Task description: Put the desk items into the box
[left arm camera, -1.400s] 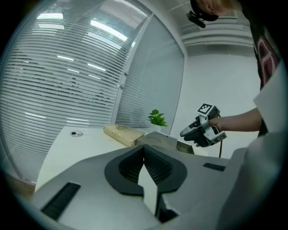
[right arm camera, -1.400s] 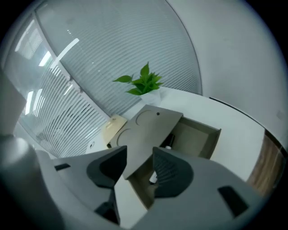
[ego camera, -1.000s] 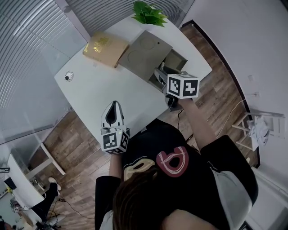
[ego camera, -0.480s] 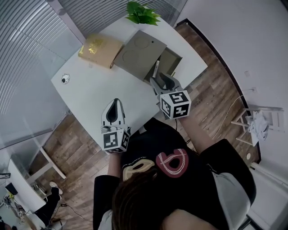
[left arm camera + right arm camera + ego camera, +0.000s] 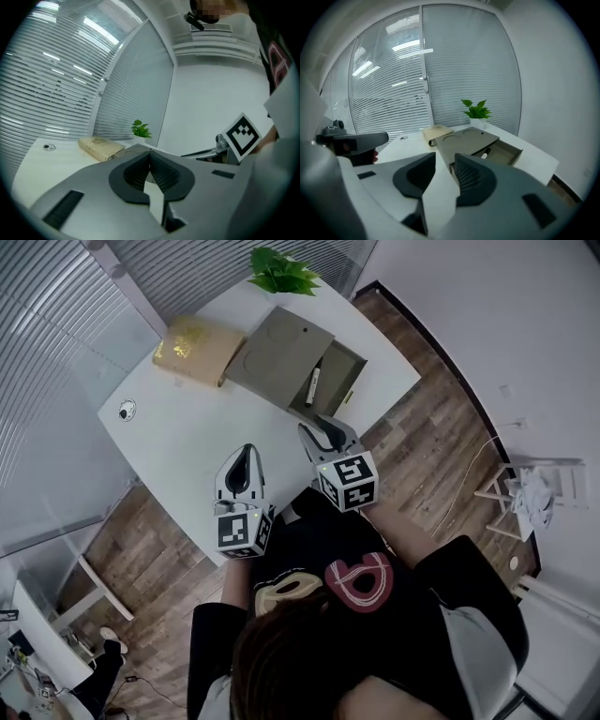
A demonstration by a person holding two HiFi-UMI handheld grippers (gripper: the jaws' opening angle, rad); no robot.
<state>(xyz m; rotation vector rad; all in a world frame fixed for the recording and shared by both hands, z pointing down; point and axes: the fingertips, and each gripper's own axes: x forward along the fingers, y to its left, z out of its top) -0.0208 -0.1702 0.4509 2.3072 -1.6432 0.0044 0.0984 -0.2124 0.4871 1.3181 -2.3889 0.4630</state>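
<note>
Right gripper [image 5: 314,432] hangs over the near edge of the desk [image 5: 187,442], just short of the box [image 5: 352,360]; its jaws are apart and closing, with nothing between them in the right gripper view [image 5: 444,161]; left gripper [image 5: 242,463] sits beside it over bare desk, jaws drawn together at the tips and empty [image 5: 150,161].

Progress: the box is open, its flat lid [image 5: 281,357] lying to the left of the tray; one pen [image 5: 312,385] already lies inside the tray, slanted; so I judge the task partly done.

Left to do, as far as can be seen: a tan book [image 5: 192,348] lies on the desk touching the far-left edge of the lid; a small round thing [image 5: 125,410] sits alone near the left desk edge, well apart from the box, too small to identify; both look like they belong in the box.

Around: a potted plant [image 5: 279,273] at the far corner beyond the box, likely not for packing; wood floor all round.

In the way: nothing blocks the tray; the book looks large against the tray, so its fit is doubtful.
</note>
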